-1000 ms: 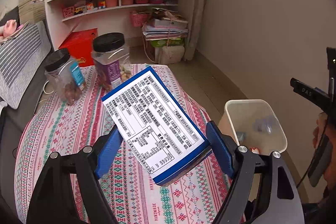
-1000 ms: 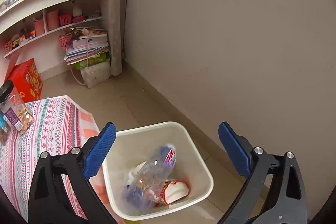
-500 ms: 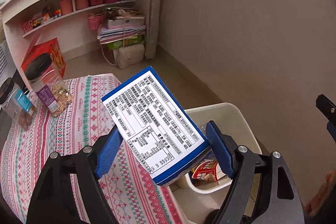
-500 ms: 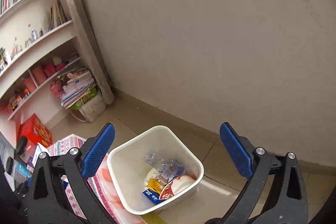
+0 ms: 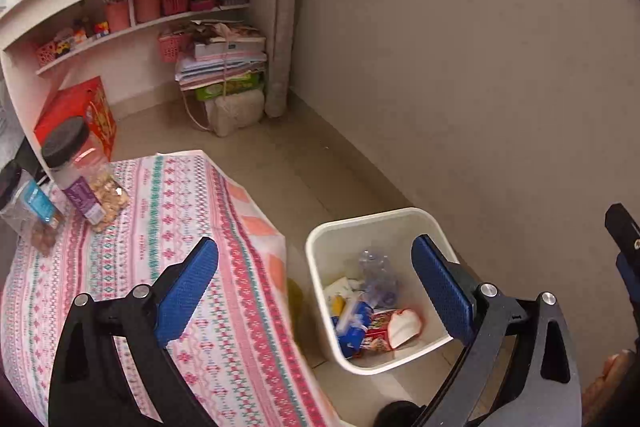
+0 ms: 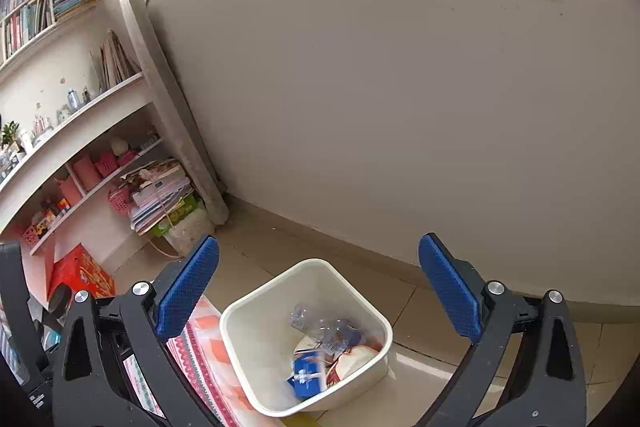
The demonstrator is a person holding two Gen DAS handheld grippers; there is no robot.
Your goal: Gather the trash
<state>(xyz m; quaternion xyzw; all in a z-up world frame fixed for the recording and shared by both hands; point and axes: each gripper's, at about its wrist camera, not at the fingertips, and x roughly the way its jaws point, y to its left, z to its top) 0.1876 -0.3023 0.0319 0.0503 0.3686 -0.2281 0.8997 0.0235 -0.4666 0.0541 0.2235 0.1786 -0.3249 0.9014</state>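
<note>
Left hand-held gripper [image 5: 314, 281]: jaws just opened wide, empty, releasing above the bin [image 5: 400, 217].
Blue box [image 5: 354, 323]: inside bin, below, among trash.
Right hand-held gripper [image 6: 318, 281]: wide open, empty.

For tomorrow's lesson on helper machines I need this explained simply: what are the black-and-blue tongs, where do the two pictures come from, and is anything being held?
They are hand-held grippers, one in each of a person's hands, each carrying its own camera. The left gripper has just been opening its jaws; nothing sits between them. The blue box lies in the white bin among other trash. The right gripper is also open and empty above that bin. Two snack jars stand on the patterned tablecloth.
</note>
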